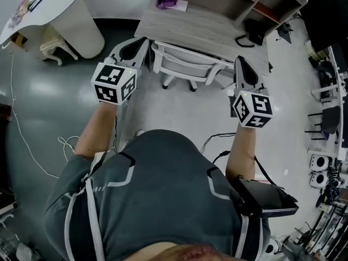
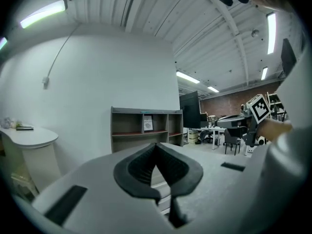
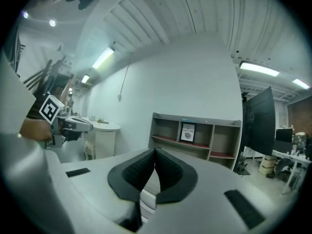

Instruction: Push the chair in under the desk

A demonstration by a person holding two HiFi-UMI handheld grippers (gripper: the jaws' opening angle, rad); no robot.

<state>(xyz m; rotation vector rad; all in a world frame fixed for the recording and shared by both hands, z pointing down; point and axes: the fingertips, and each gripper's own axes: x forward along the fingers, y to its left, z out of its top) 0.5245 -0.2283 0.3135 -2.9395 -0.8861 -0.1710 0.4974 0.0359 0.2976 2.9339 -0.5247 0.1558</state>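
Note:
A white chair (image 1: 185,64) stands with its seat under the grey wooden desk (image 1: 212,29), only its back and base showing. My left gripper (image 1: 140,42) hovers at the chair's left side and my right gripper (image 1: 240,62) at its right side, both pointing toward the desk. In the left gripper view the gripper (image 2: 156,145) is shut, its dark pads meeting with nothing between them. The right gripper view shows that gripper (image 3: 155,151) shut on nothing as well. The desk's shelf unit (image 2: 146,130) (image 3: 195,135) stands straight ahead of both.
A round white table (image 1: 43,10) stands at the far left, with a thin cable (image 1: 22,135) trailing over the floor below it. A purple item (image 1: 166,3) and a black item (image 1: 247,37) lie on the desk. A black monitor (image 1: 331,10) and equipment (image 1: 326,118) crowd the right.

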